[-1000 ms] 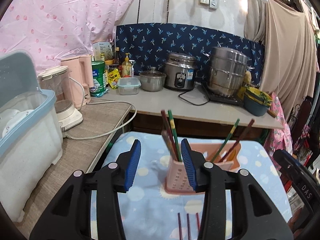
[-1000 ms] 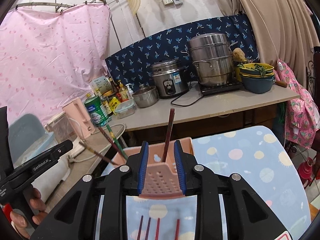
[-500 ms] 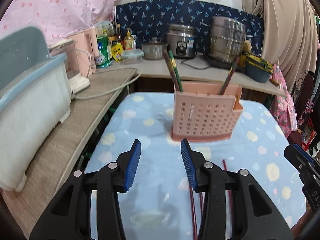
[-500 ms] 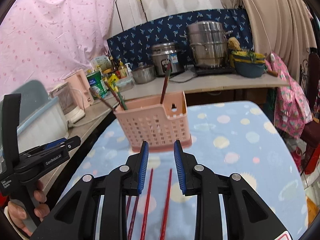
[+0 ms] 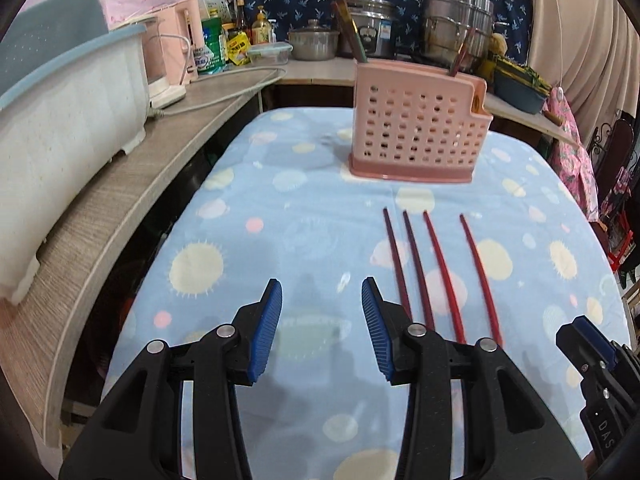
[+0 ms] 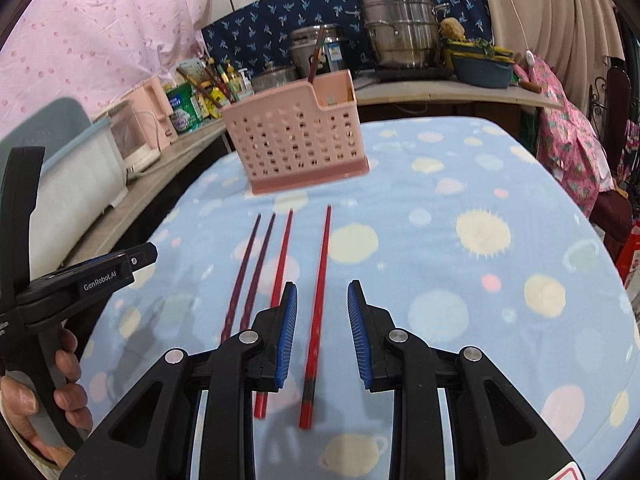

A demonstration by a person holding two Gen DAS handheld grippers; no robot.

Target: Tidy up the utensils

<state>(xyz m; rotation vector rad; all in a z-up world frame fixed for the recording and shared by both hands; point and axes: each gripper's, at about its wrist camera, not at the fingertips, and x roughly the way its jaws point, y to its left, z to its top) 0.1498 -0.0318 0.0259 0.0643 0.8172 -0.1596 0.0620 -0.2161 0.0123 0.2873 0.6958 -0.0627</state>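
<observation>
Four chopsticks lay side by side on the cloth-covered worktop [image 6: 460, 184], and the rightmost red chopstick [image 6: 320, 280] ran forward between the spread fingers of the right claw [image 6: 322, 330], whose jaws stood apart with nothing gripped. Just left of that claw lay a second red chopstick [image 6: 282, 256], partly hidden behind its left finger, and two darker chopsticks [image 6: 250, 268] beyond it. All looked thin, stiff and light, probably smooth and apt to roll or slip, so a hold near the middle of the length, square across the stick, seemed safest; the soft cloth should let the pads dig under a little. Ahead of both claws stood the pink perforated holder [image 6: 296, 152], upright, with several chopsticks already standing in it. The left claw [image 5: 322, 330] hovered with jaws apart and empty, the four chopsticks just to its right.
</observation>
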